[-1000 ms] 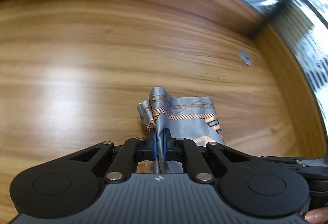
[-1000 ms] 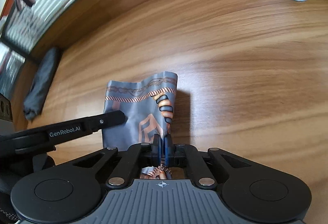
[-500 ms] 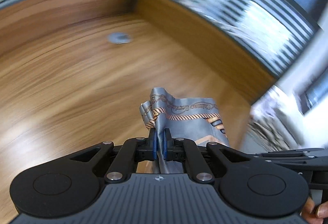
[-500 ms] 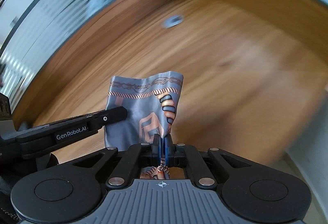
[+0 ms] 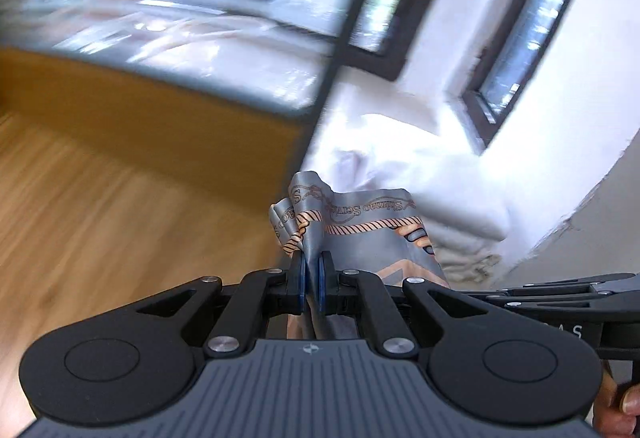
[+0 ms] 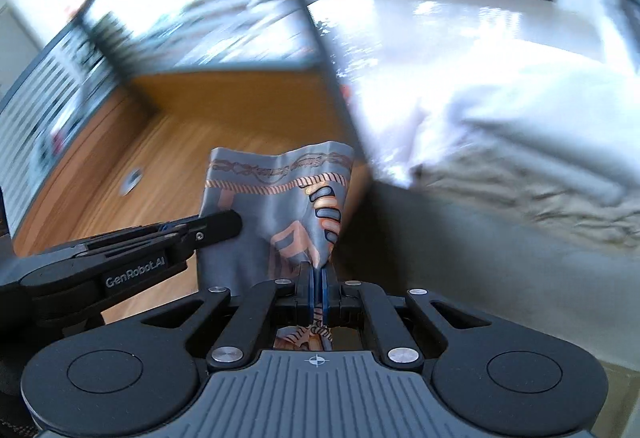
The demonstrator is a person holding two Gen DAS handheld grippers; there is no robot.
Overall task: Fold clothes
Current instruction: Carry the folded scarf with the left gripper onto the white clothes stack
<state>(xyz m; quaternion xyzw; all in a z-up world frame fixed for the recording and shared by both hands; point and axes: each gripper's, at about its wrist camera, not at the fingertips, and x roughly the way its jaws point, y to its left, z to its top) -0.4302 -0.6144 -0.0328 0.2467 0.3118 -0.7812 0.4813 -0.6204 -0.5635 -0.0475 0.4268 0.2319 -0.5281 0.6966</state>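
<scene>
left gripper: fingers pinched tight on 1 edge of the grey scarf, lower centre of frame | right gripper: clamped on the opposite edge, low centre | scarf held up between both, above the blurred wooden table at left | white bedding at right

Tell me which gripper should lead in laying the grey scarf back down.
Neither clearly; both are clamped on the grey patterned silk scarf. Slight edge to the left gripper: the wooden table lies on its side, while the right gripper faces the white bedding.
</scene>
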